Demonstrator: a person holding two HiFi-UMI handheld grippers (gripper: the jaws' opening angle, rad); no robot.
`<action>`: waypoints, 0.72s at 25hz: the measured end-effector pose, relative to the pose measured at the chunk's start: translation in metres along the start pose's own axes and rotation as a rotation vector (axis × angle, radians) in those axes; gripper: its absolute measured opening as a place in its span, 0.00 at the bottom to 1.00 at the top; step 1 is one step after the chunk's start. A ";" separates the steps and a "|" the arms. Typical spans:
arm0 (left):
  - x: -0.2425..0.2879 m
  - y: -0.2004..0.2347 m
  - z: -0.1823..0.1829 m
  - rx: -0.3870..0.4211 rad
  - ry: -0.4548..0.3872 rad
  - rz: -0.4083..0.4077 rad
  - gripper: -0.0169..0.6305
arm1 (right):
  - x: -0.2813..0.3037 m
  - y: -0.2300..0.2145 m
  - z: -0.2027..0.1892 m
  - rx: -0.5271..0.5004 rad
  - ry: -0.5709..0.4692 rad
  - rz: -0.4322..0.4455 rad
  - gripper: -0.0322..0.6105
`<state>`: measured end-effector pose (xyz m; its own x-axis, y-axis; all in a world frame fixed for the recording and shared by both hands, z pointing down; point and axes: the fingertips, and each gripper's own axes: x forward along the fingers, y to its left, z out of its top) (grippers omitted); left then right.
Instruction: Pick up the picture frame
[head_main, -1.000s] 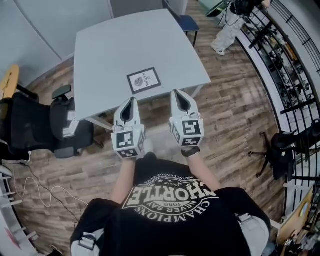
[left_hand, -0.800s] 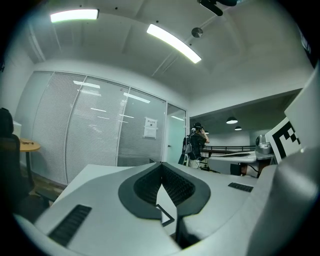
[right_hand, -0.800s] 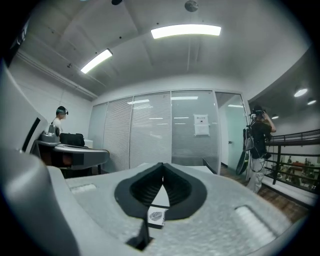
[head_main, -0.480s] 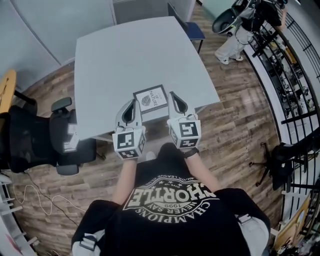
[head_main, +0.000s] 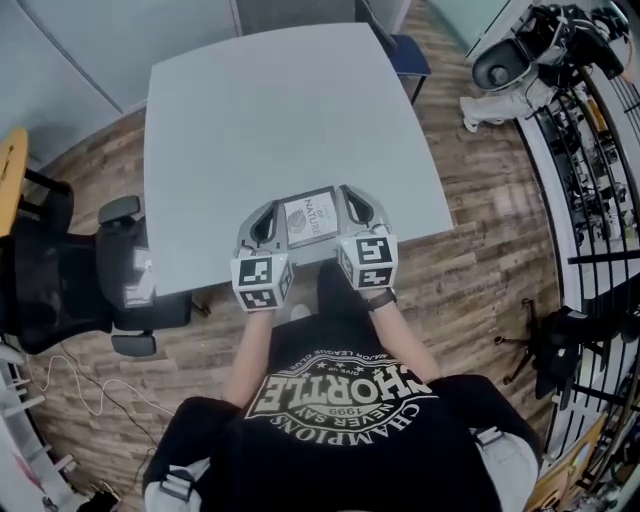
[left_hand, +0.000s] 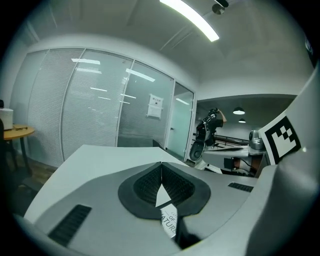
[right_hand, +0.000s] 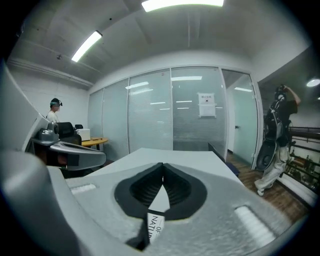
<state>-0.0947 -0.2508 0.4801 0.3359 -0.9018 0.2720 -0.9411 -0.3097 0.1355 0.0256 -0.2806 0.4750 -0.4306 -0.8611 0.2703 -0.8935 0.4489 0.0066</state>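
While both pairs of jaws are clenched on nothing, the left gripper (head_main: 263, 214) and right gripper (head_main: 357, 203) flank the frame (head_main: 308, 217). It lies flat on the table (head_main: 250, 110), close to the near edge. In each gripper view the pads (left_hand: 147, 186) meet tip to tip, and a corner of the frame's print shows just below them. Whether either gripper touches the frame's sides, I cannot tell.

The step in hand looks like the approach: the frame is bracketed, not gripped. Next, at least one pair of jaws would need to part and catch a border. That is awkward with the frame lying flat, so easing it over the near edge may expose a lip.

Beyond the frame the table is bare, leaving free room ahead. The near edge sits just behind the frame, so a careless pull could drop it. The chair (head_main: 70, 270) stands well apart on the left.
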 end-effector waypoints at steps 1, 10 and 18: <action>0.012 0.004 -0.002 0.002 0.021 0.009 0.04 | 0.013 -0.006 -0.008 -0.001 0.036 0.011 0.05; 0.091 0.045 -0.069 -0.069 0.245 0.040 0.04 | 0.099 -0.054 -0.085 0.021 0.265 0.079 0.05; 0.102 0.076 -0.170 -0.238 0.441 0.091 0.04 | 0.125 -0.057 -0.185 0.062 0.505 0.135 0.05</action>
<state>-0.1253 -0.3155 0.6797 0.2848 -0.6933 0.6620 -0.9500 -0.1120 0.2914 0.0463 -0.3696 0.6864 -0.4416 -0.5673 0.6951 -0.8467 0.5198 -0.1137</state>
